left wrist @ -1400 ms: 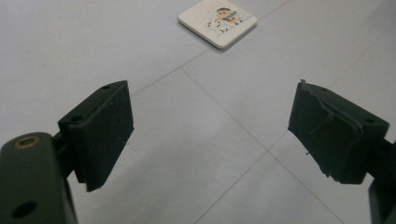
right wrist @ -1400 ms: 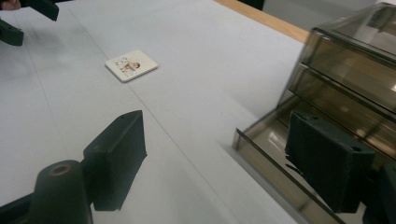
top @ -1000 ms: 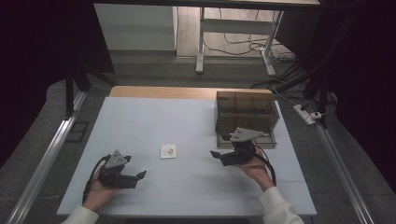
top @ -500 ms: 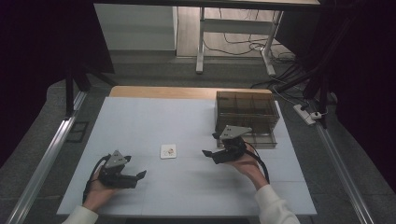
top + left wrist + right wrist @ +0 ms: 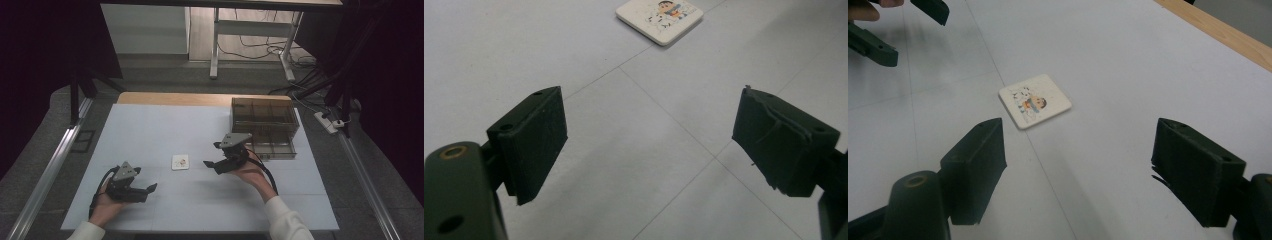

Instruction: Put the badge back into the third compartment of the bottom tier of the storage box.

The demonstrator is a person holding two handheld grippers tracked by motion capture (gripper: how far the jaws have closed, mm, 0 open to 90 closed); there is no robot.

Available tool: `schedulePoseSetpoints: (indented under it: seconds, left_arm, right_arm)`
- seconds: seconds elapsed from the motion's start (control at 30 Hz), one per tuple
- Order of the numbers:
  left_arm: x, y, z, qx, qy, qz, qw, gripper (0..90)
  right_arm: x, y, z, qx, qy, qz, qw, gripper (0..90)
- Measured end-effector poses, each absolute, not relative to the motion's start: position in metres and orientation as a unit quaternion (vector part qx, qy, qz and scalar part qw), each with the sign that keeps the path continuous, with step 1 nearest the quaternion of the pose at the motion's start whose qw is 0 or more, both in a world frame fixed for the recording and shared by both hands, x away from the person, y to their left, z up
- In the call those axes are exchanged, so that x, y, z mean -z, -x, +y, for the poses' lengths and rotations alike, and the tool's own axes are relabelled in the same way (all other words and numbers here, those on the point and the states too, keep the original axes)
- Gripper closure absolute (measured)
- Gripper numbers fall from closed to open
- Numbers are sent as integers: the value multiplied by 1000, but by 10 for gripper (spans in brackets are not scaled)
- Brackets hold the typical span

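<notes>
White and thin, the tile (image 5: 1035, 100) lies flat: your spread right gripper (image 5: 1098, 175) may skid it; left gripper (image 5: 649, 145) idles spread.

The counter (image 5: 165, 130) has a matt, pale grey-white top, smooth with thin seam lines, and a strip of bare light wood along its 12 o'clock edge. The little square tile (image 5: 1035, 100) looks like smooth white card or ceramic, can't tell which, with a printed cartoon on it. Both the left claw (image 5: 649, 145) and right claw (image 5: 1095, 170) have matt black pads that look rubbery, a bit chipped at the edges. The box (image 5: 265, 127) at 2 o'clock is smoky see-through plastic, kinda glossy.
</notes>
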State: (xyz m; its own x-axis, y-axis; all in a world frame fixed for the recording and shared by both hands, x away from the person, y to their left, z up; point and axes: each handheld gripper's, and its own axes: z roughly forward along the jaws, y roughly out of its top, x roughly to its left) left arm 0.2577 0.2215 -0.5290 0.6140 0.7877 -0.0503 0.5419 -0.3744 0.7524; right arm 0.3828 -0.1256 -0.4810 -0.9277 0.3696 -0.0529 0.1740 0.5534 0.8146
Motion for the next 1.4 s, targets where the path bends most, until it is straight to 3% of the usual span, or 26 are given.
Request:
schedulePoseSetpoints:
  seconds: [1.4]
  left_arm:
    - [530, -256, 225, -164, -811, 413, 380, 144]
  right_arm:
    - [503, -408, -53, -396, -114, 909, 61, 191]
